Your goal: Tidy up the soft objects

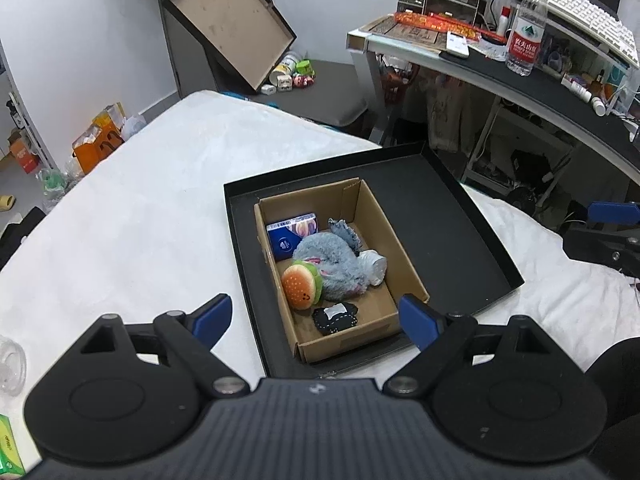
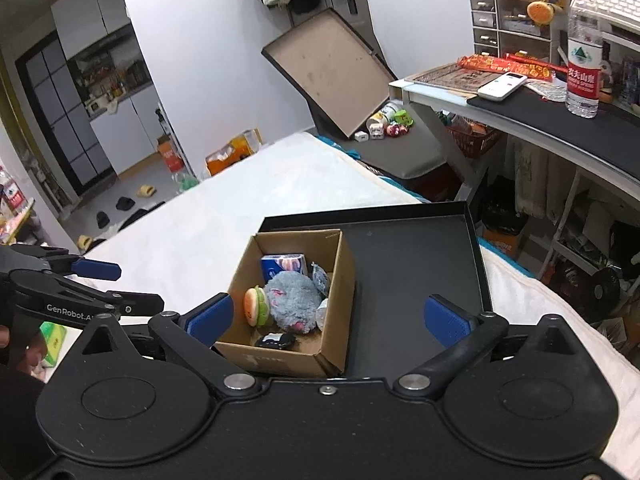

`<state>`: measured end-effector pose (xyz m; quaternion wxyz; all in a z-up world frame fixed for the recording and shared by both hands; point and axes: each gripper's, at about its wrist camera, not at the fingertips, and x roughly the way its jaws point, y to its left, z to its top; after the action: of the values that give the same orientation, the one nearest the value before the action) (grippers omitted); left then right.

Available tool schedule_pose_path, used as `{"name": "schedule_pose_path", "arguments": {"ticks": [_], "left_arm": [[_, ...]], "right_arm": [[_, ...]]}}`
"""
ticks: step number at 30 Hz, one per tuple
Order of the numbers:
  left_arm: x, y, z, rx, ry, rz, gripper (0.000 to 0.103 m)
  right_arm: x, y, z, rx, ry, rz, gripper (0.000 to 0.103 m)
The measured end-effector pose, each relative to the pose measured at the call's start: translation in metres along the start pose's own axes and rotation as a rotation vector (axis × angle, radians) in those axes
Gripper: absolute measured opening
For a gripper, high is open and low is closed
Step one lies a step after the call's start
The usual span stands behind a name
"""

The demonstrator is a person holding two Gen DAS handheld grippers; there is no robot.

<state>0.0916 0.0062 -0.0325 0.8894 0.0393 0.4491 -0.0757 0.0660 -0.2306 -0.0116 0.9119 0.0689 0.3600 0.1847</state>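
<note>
A brown cardboard box (image 1: pixel 376 208) stands in a black tray (image 1: pixel 452 216) on the white bed. Inside lie a grey plush toy (image 1: pixel 332 256), a burger plush (image 1: pixel 300 286), a blue tissue pack (image 1: pixel 290 234), a small black pouch (image 1: pixel 335 319) and a white crumpled item (image 1: pixel 374 266). My left gripper (image 1: pixel 316 318) is open and empty, hovering above the box's near end. My right gripper (image 2: pixel 328 316) is open and empty, above the same box (image 2: pixel 340 280), with the plush (image 2: pixel 292 300) and burger (image 2: pixel 256 306) between its fingers.
The white bed (image 1: pixel 160 200) stretches left of the tray. A desk (image 1: pixel 520 84) with a water bottle (image 1: pixel 526 28) stands at the right. An open box lid (image 1: pixel 232 20) leans against the far wall. A green pack (image 2: pixel 54 338) lies at my left.
</note>
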Motion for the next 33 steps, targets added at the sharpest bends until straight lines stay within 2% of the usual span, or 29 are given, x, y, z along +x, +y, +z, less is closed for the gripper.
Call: {"name": "schedule_pose_path", "arguments": {"ticks": [4, 8, 17, 25, 27, 33], "left_arm": [[-0.018, -0.005, -0.003, 0.002, -0.02, 0.001, 0.089], [-0.034, -0.006, -0.008, 0.01, -0.042, 0.032, 0.089], [-0.073, -0.004, -0.017, -0.021, -0.086, 0.015, 0.09], [-0.101, -0.013, -0.027, -0.033, -0.126, 0.008, 0.097], [-0.106, -0.015, -0.029, -0.036, -0.132, 0.001, 0.102], [-0.117, -0.023, -0.038, -0.046, -0.154, -0.016, 0.102]], "right_arm": [[-0.016, 0.001, -0.002, 0.002, -0.012, 0.007, 0.103], [-0.031, 0.002, -0.003, 0.018, -0.022, 0.015, 0.103], [-0.061, 0.003, -0.007, 0.075, -0.031, 0.001, 0.103], [-0.085, 0.01, -0.013, 0.095, -0.033, -0.015, 0.103], [-0.089, 0.012, -0.014, 0.101, -0.029, -0.029, 0.103], [-0.098, 0.013, -0.021, 0.14, -0.029, -0.036, 0.103]]}}
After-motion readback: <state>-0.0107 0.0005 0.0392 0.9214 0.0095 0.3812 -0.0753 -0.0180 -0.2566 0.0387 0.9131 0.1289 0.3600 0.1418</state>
